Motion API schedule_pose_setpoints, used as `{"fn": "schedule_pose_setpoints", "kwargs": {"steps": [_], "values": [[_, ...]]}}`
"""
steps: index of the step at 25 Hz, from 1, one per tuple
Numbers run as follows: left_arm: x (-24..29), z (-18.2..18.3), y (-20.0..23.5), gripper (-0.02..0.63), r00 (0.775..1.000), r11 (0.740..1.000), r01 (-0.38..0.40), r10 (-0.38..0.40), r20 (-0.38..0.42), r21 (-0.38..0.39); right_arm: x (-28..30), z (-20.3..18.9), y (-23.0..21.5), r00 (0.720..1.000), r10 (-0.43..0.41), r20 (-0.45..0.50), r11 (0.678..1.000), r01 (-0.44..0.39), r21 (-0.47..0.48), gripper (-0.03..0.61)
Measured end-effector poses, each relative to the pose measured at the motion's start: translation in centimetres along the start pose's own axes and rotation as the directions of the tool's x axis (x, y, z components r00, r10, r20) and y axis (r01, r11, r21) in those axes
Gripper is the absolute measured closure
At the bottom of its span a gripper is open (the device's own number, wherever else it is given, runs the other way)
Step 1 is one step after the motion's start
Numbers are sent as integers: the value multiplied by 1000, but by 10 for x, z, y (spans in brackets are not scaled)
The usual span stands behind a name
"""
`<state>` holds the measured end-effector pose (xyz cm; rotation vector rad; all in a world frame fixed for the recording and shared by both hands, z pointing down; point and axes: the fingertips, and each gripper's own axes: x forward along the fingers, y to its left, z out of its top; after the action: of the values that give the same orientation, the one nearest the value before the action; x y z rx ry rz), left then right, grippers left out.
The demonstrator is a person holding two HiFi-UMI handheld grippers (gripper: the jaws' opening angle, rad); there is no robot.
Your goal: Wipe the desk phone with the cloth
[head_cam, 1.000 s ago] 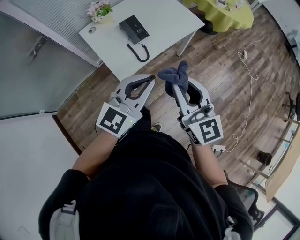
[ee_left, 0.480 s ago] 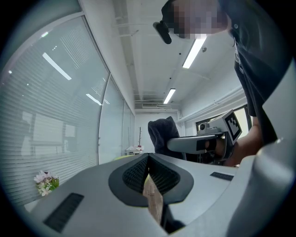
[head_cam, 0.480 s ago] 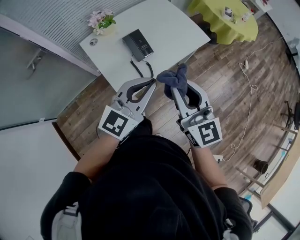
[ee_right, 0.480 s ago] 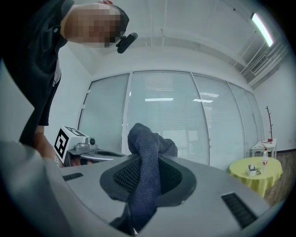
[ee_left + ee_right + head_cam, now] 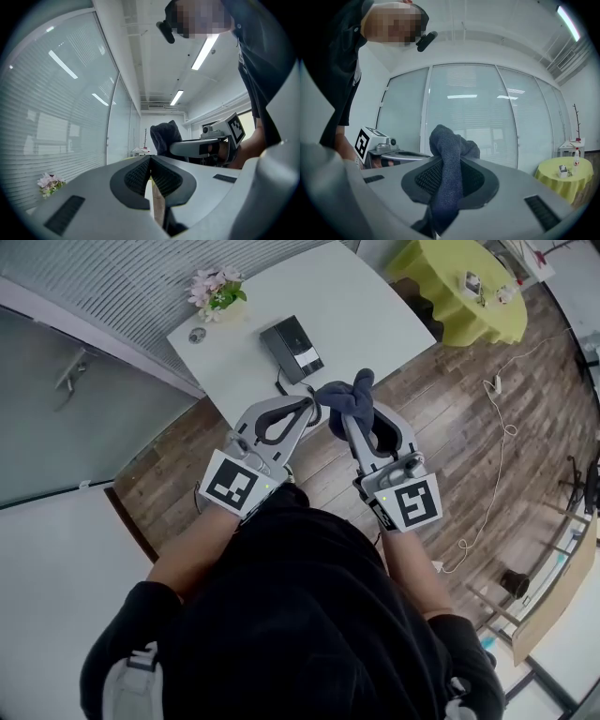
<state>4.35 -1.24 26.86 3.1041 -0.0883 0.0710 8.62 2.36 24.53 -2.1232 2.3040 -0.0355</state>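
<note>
Cloth [image 5: 349, 395] is pinched tight in the right claw [image 5: 356, 418], bunched up ready for wiping. The left claw [image 5: 306, 404] is closed and empty. Both hover short of the desk phone [image 5: 294, 345] on the worktop [image 5: 375, 306].

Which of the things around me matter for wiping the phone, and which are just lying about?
For the job: dark blue knitted cloth, clamped in the right claw; black desk phone on the white table.

Lying about: pink flowers in a pot; lime-green round table; white cable on the wooden floor.
</note>
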Motion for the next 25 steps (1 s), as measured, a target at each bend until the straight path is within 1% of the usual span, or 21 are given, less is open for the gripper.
{"fn": "schedule_pose_setpoints", "kwargs": {"steps": [3,8,12,15,19,23,25], "values": [[-1,-3,18,603,1000,1000,-10,10,0,-16,17,-1,-2,1000,-1,-6,1000,1,2,486],[1,-6,39,603,1000,1000,-26,26,-12,-10,34,-3,-9,1000,5,-16,1000,-4,6,486],[4,-8,53,603,998,998,-57,57,-20,-4,47,-3,-19,1000,18,-13,1000,-18,-5,486],[10,-8,70,603,994,994,-107,107,-20,2,62,-8,-32,999,42,-4,999,-42,8,486],[20,-6,92,603,982,982,-187,187,-24,9,83,-11,-52,996,91,-3,996,-91,18,486],[34,-9,114,603,961,962,-273,274,-33,13,110,-19,-73,989,147,-13,989,-147,28,486],[42,-14,127,603,947,947,-320,320,-34,-3,125,-26,-84,985,173,-25,985,-172,35,486]]}}
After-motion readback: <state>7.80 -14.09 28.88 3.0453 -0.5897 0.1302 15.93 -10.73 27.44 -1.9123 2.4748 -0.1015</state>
